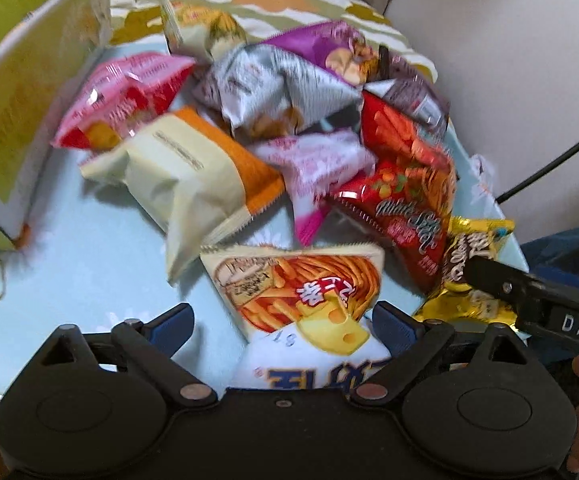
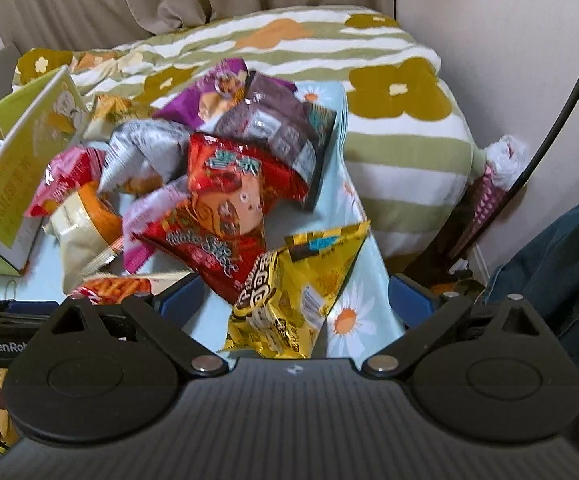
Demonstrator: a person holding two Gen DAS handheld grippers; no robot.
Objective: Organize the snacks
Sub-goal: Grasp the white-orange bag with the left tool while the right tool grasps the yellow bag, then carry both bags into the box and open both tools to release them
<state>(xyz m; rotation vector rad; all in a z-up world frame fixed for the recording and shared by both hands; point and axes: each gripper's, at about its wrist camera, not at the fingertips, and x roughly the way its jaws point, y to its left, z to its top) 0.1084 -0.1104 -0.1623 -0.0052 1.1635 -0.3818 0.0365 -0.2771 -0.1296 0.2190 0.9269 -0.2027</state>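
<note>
While both tongs (image 1: 285, 322) (image 2: 295, 300) gape empty, crinkly foil snack packets (image 1: 401, 184) heap on smooth blue cloth (image 1: 89, 264).

A messy pile of snack bags (image 1: 289, 128) is spread over a light blue flowered cloth (image 1: 89, 272). The left gripper (image 1: 283, 322) is held wide open, with a cheese-stick bag (image 1: 305, 292) sitting between its fingers. A green box (image 1: 21, 120) is propped up on the left, and a gold bag (image 1: 469, 264) is partly covered by the other gripper (image 1: 529, 296).
</note>
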